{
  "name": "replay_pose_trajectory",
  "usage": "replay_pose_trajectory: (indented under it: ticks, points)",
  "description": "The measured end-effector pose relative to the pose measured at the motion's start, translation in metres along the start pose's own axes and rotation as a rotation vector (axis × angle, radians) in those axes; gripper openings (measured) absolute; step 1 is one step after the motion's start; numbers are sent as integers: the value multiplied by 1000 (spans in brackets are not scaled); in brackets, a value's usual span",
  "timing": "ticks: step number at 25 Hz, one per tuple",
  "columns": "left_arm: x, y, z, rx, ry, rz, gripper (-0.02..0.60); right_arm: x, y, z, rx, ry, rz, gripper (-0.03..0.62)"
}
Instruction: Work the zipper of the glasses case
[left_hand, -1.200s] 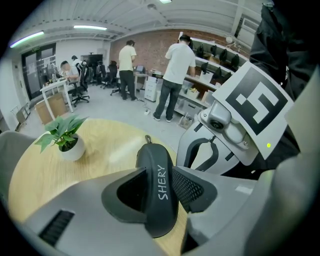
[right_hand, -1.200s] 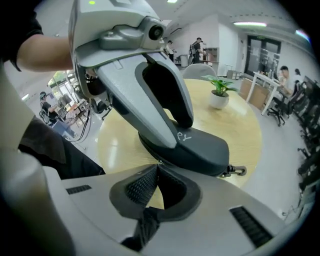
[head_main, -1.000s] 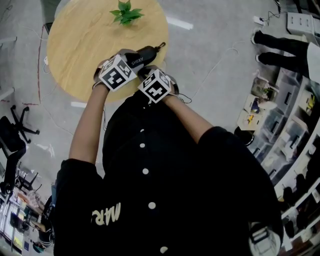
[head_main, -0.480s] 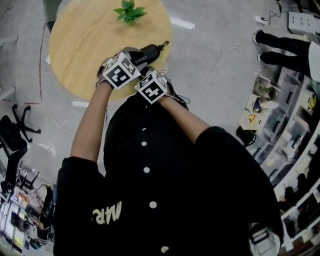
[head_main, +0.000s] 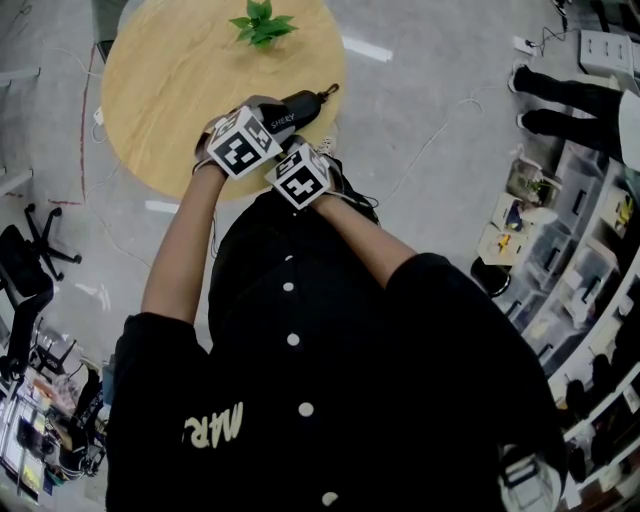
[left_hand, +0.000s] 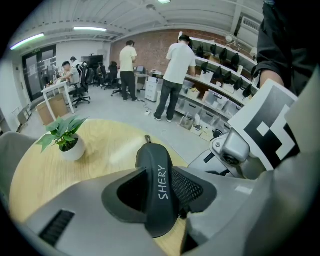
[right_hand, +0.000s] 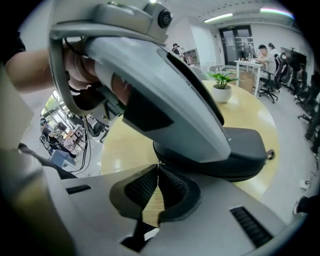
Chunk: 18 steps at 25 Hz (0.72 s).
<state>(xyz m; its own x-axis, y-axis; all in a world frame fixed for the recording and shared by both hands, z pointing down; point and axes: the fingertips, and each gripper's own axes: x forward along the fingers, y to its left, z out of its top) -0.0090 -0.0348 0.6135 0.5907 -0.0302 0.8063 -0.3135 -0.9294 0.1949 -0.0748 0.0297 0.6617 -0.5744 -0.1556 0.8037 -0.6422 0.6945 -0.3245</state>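
The left gripper (left_hand: 159, 192) clamped the glasses case (right_hand: 245, 145) steady on the tabletop (head_main: 170, 80) so the right gripper (right_hand: 157, 187), fingers pinched shut at its near end, could seemingly draw the zipper.

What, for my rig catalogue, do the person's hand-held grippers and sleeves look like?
The left hand-held gripper and right hand-held gripper are grey shells with black textured pads, each carrying a white cube of black square markers. Short black sleeves; white shirt buttons.
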Motion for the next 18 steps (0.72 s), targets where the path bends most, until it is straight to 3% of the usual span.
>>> replay_pose_trajectory:
  ticks: [5, 9, 14, 18]
  points:
    - [1, 2, -2, -11, 1, 8, 156, 4, 2, 1, -3, 0, 55, 25]
    - [1, 3, 0, -21, -10, 20, 155, -3, 9, -3, -35, 37, 131, 107]
    - [-25, 0, 2, -104, -65, 70, 156, -33, -2, -13, -212, 87, 162, 161]
    - [-52, -6, -20, -201, -116, 190, 158, -62, -26, -4, -369, 80, 120, 159]
